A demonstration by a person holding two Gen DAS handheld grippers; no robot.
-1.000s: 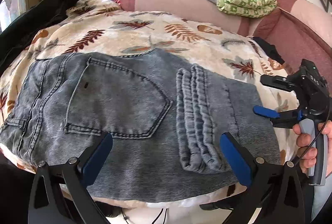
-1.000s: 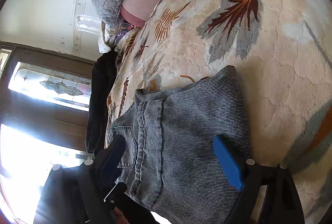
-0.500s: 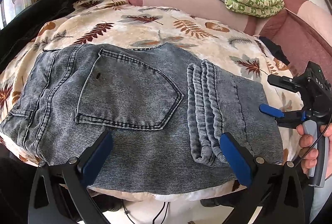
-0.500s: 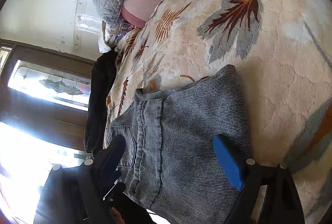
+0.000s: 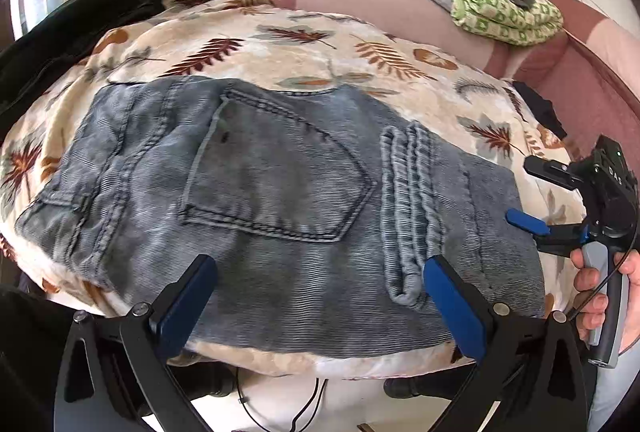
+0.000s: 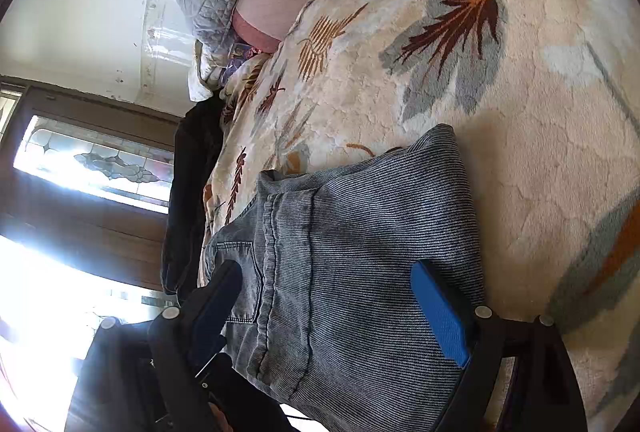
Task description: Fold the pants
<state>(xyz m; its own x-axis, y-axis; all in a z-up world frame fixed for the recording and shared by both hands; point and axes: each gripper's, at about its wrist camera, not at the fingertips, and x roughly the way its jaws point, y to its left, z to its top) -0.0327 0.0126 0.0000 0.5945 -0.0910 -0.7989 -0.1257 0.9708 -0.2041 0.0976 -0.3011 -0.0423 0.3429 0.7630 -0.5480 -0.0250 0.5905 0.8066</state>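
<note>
The folded pants (image 5: 280,199) lie flat on the bed's leaf-patterned blanket (image 5: 280,47), long axis running left to right beneath both released, empty claws, the right claw (image 6: 324,308) nearest their right-hand fold, the left claw (image 5: 316,300) over the near edge.

In the left wrist view the folded jeans (image 5: 280,199) now sit lower and further toward 3 o'clock than a second ago. More of the leaf-print blanket (image 5: 280,43) shows above them at 12 o'clock, and the waistband edge at 9 o'clock has come further into the picture. The back pocket (image 5: 276,171) has tilted slightly clockwise. The green patterned cloth (image 5: 500,11) on the sofa back has slid toward 1 o'clock. The right hand-held gripper (image 5: 532,191) and the hand (image 5: 604,288) on its grip appear a little lower at 3 o'clock.
</note>
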